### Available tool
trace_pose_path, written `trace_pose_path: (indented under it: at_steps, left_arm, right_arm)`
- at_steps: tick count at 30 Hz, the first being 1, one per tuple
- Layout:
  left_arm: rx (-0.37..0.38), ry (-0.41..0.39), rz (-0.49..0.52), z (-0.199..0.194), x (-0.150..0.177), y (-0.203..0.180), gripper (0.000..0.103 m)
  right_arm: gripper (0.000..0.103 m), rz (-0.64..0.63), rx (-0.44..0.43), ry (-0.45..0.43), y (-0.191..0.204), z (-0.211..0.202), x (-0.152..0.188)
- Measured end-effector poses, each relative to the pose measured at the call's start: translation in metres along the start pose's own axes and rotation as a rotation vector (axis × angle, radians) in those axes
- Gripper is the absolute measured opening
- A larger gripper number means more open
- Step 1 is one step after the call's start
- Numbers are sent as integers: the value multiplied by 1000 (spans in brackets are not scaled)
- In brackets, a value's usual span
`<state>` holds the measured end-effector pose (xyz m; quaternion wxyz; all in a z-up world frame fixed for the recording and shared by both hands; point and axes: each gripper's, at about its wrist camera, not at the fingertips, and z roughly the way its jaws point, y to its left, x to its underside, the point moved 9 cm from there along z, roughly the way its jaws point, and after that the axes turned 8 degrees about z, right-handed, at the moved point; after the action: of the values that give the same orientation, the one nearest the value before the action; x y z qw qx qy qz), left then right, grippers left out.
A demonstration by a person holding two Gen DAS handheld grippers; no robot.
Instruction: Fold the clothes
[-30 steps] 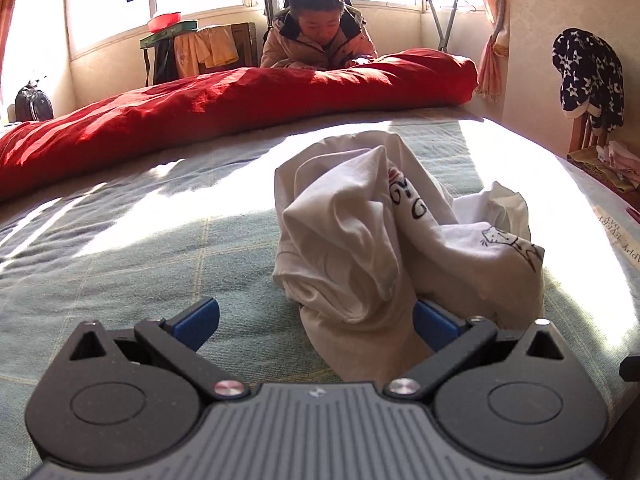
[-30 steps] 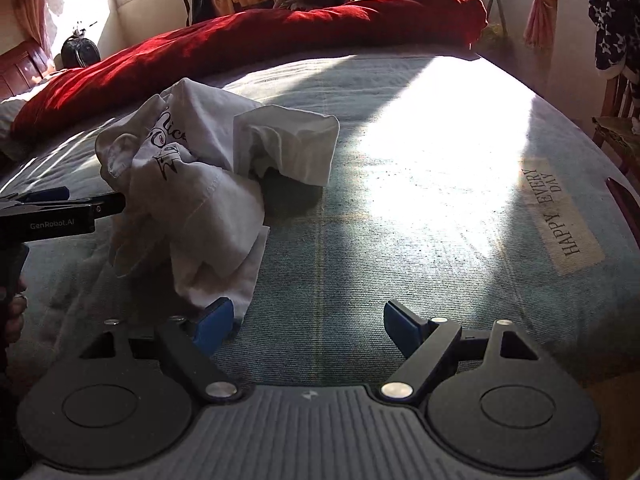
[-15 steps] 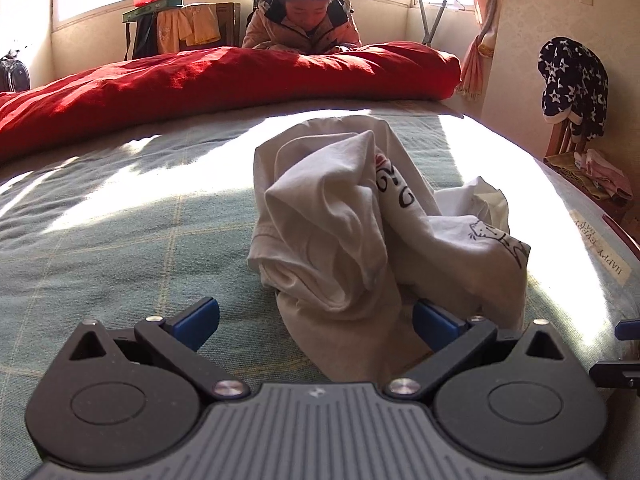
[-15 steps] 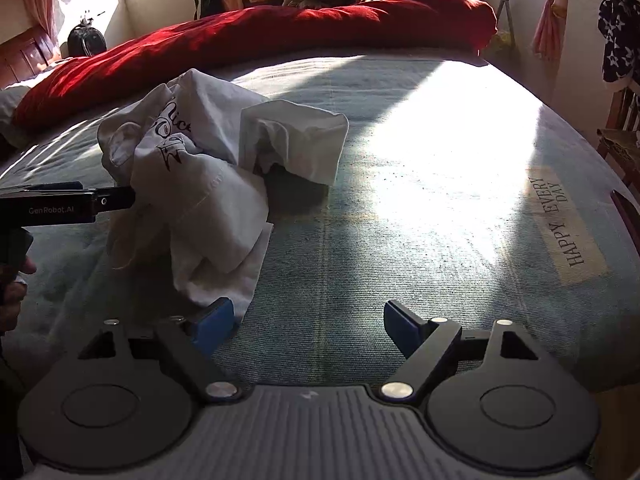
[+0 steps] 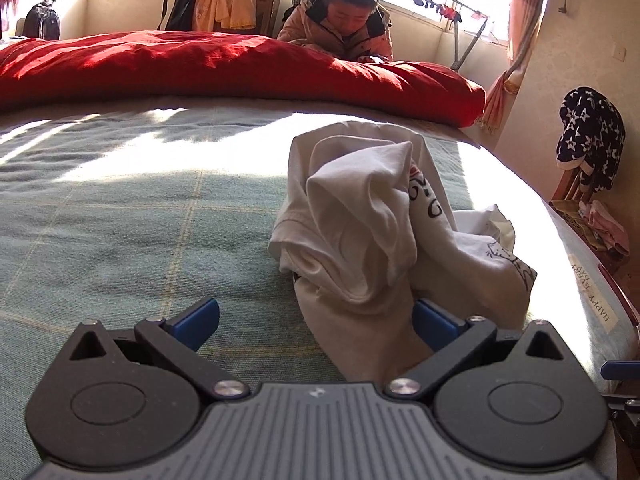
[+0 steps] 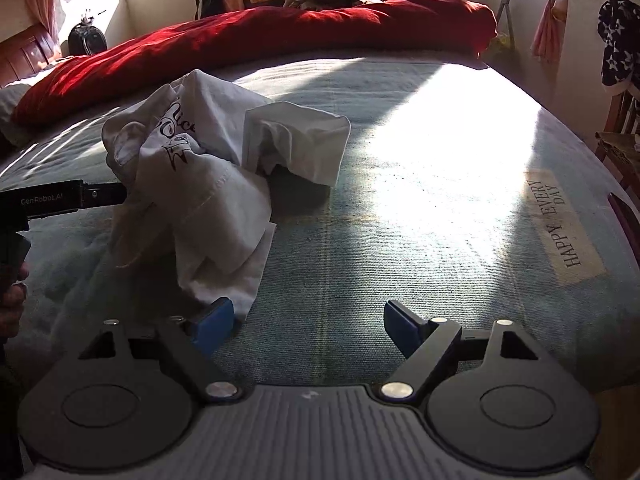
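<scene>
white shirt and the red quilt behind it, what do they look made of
White shirt: thin matte knit, probably cotton jersey; soft limp creases, stitched hem, black print. Red quilt: matte woven cover, likely cotton, puffed by some filling; rounded bulk, shallow wrinkles, no shine.

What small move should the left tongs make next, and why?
Probably close the left tongs on the white shirt. They stand open, a fold of the crumpled shirt already lies between the pads, and the shirt must be lifted and spread before folding.
</scene>
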<state>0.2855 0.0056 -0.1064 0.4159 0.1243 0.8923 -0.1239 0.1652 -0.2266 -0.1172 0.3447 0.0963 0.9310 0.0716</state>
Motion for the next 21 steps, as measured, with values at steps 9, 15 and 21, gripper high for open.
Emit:
trace_pose_path:
  at_steps: [9, 15, 21]
  left_arm:
    - [-27, -22, 41, -10, -9, 2, 49]
    - [-7, 0, 103, -5, -9, -7, 45]
    - [74, 6, 134, -4, -4, -21, 45]
  right_arm:
    - [85, -17, -4, -10, 5, -4, 0]
    - [85, -21, 1, -10, 5, -3, 0]
    - [85, -23, 8, 0, 5, 1, -1]
